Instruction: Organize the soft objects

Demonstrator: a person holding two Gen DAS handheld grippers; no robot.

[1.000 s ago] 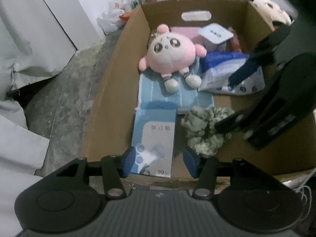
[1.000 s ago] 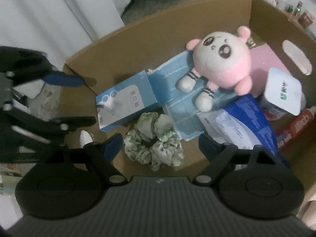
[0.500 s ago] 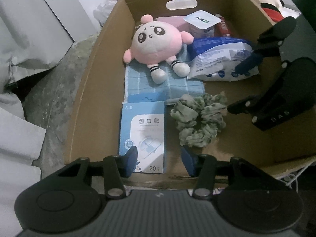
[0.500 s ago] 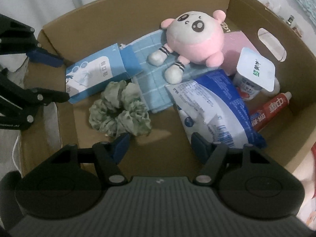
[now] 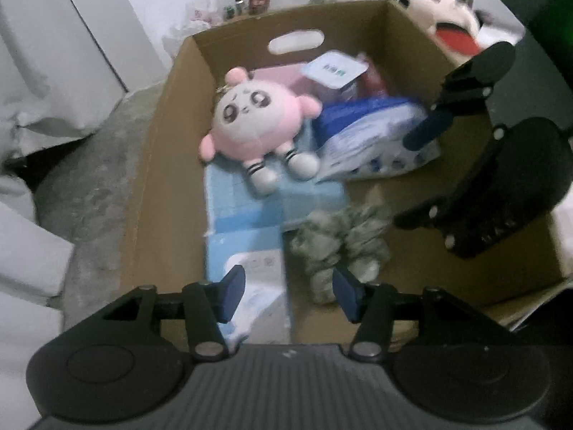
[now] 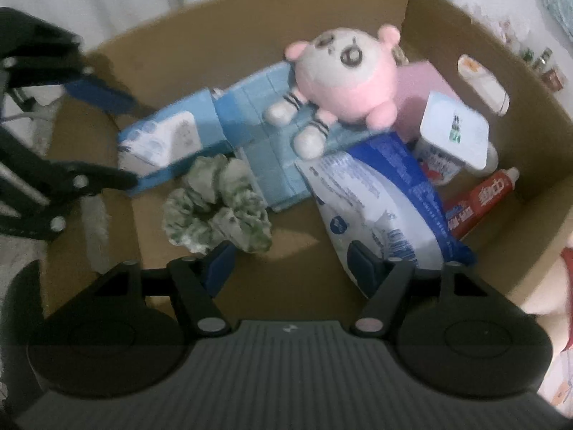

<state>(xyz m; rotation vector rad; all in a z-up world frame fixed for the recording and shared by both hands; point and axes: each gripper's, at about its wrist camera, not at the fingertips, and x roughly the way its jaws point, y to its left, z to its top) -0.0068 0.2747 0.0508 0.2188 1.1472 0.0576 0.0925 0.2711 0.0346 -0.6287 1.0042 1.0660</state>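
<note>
Inside a cardboard box [image 5: 157, 165] a pink and white plush [image 5: 250, 129] [image 6: 343, 75] lies on a light blue cloth [image 5: 250, 197] [image 6: 265, 150]. A green patterned scrunchie [image 5: 340, 236] [image 6: 215, 208] rests on the box floor beside the cloth. My left gripper [image 5: 289, 292] hovers over the near rim above a blue plaster box [image 5: 247, 261]; its jaws are opening and grip nothing. My right gripper [image 6: 290, 267] hangs over the bare floor next to the scrunchie; its jaws are also opening, with nothing between them. Each gripper shows at the edge of the other's view.
A blue and white pouch [image 6: 376, 208], a yogurt cup [image 6: 451, 136], a red toothpaste tube [image 6: 480, 200] and a pink box [image 6: 419, 86] crowd the box's far side. Another plush [image 5: 444, 18] sits outside the box. White cloth and grey floor lie to the left.
The right gripper has rolled, and its jaws narrowed, then widened again. The left view has shifted slightly over the box. The box's contents have not moved.
</note>
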